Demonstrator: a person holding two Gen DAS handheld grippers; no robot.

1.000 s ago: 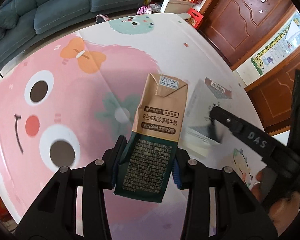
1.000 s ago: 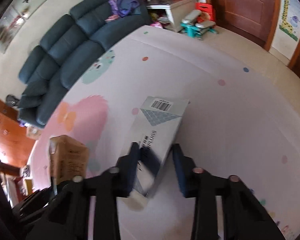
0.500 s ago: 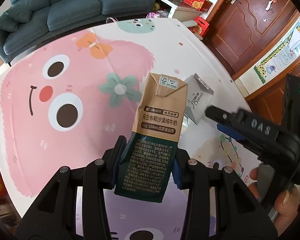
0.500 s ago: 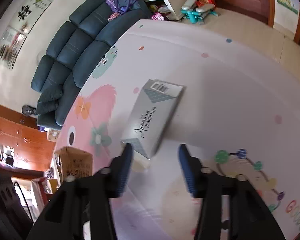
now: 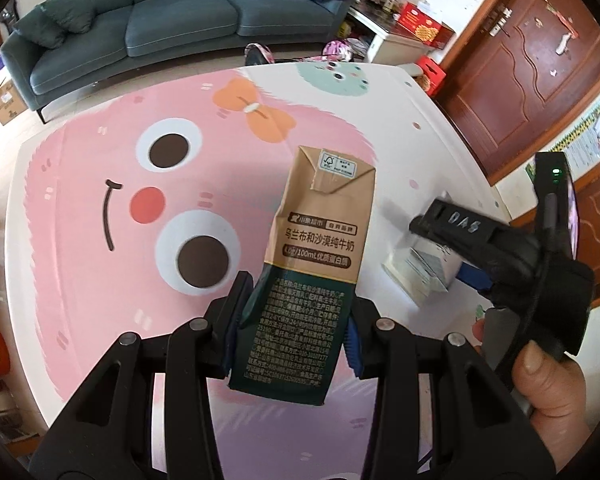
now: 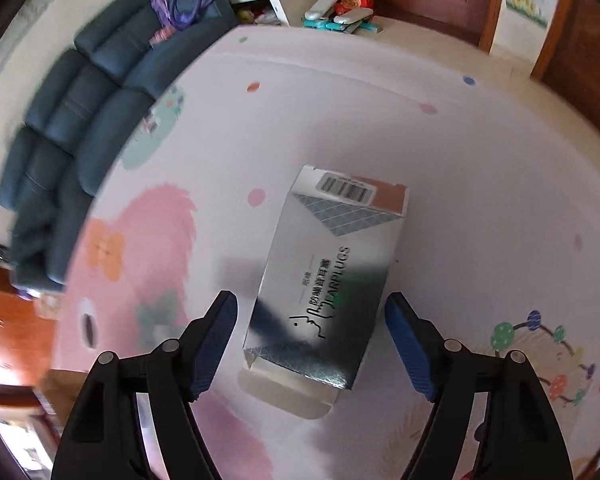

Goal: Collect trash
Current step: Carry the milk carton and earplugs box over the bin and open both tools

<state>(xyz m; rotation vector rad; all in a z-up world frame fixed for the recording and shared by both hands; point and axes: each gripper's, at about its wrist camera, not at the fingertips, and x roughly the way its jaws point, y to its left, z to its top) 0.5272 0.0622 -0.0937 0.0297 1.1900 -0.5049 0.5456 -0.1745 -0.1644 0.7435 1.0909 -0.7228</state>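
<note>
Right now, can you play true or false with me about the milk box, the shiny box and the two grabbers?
1. The left gripper is squeezing the milk carton. True.
2. The right gripper is shut tight on the silver box. False: its jaws are wide open, one on each side of the box, not touching it.
3. The silver box lies on the play mat. True.
4. The milk carton is lying flat on the mat. False: it is held up in the air above it.
5. The silver box has a barcode on it. True.
</note>
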